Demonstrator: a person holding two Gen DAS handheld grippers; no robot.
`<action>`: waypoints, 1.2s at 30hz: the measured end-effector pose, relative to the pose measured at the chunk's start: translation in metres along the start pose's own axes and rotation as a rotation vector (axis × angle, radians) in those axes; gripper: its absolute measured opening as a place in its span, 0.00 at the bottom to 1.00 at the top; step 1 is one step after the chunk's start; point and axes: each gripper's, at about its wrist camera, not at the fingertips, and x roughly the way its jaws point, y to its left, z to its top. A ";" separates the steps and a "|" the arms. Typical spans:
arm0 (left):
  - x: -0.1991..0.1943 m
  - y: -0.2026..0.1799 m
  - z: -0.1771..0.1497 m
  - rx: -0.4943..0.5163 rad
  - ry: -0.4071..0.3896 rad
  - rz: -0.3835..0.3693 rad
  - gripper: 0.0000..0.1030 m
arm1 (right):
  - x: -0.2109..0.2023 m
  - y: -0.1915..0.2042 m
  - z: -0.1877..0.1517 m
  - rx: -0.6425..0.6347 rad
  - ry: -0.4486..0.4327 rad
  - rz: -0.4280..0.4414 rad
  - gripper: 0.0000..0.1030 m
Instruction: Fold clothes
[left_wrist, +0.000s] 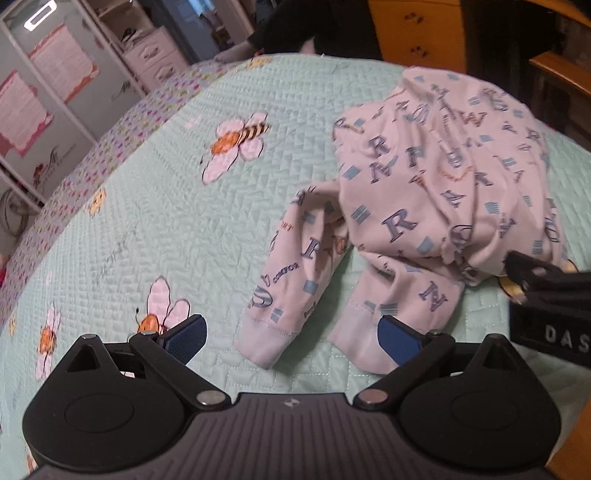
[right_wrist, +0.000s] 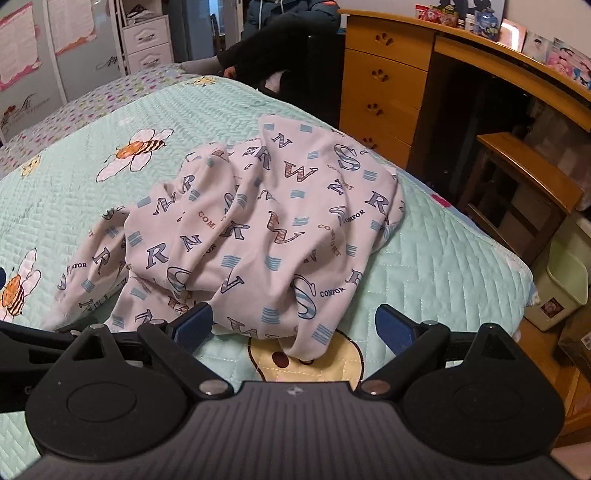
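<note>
Pale pink garment (right_wrist: 258, 229) w/ letter print lies crumpled in a heap on the bed (right_wrist: 436, 243), toward the bed's right side, near the corner closest to the desk. Two cuffed ends (left_wrist: 266, 343) trail out flat toward the left gripper; rest is bunched, folds overlapping, so can't tell garment type for sure.

Left gripper (left_wrist: 291, 341): jaws wide, nothing held, one blue pad (left_wrist: 399, 341) just over the nearer cuff; contact can't be told. Right gripper (right_wrist: 293, 326): jaws wide, empty, straddling the near edge of the heap, left pad (right_wrist: 194, 325) at the fabric's hem. Right gripper's black body also shows at right edge of left view, close beside the heap.

Open room: broad bare stretch of mint quilt to the garment's left, w/ bee-and-flower prints (left_wrist: 236, 144). Much less room to the right — bed edge runs close past the heap.

Around: wooden desk w/ drawers (right_wrist: 380, 85) just beyond the right bed edge, wooden chair (right_wrist: 524, 184) tucked under, pale green bin (right_wrist: 561, 291) on floor by the bed corner. White cabinets (right_wrist: 147, 40) at far left. A person in dark clothes (right_wrist: 280, 44) sits at the far end of the bed, cut off by the frame top.

Left view slightly blurred; desk-top items too small to ID.
</note>
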 end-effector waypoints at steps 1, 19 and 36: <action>0.003 0.002 0.001 -0.014 0.016 -0.004 0.99 | 0.001 0.000 0.000 -0.007 0.008 -0.003 0.92; -0.005 0.010 -0.003 -0.076 0.041 -0.037 0.99 | -0.011 -0.004 -0.003 0.015 0.013 0.017 0.92; 0.006 0.015 -0.017 -0.094 0.053 -0.039 0.99 | -0.009 -0.009 -0.010 0.065 0.003 0.050 0.92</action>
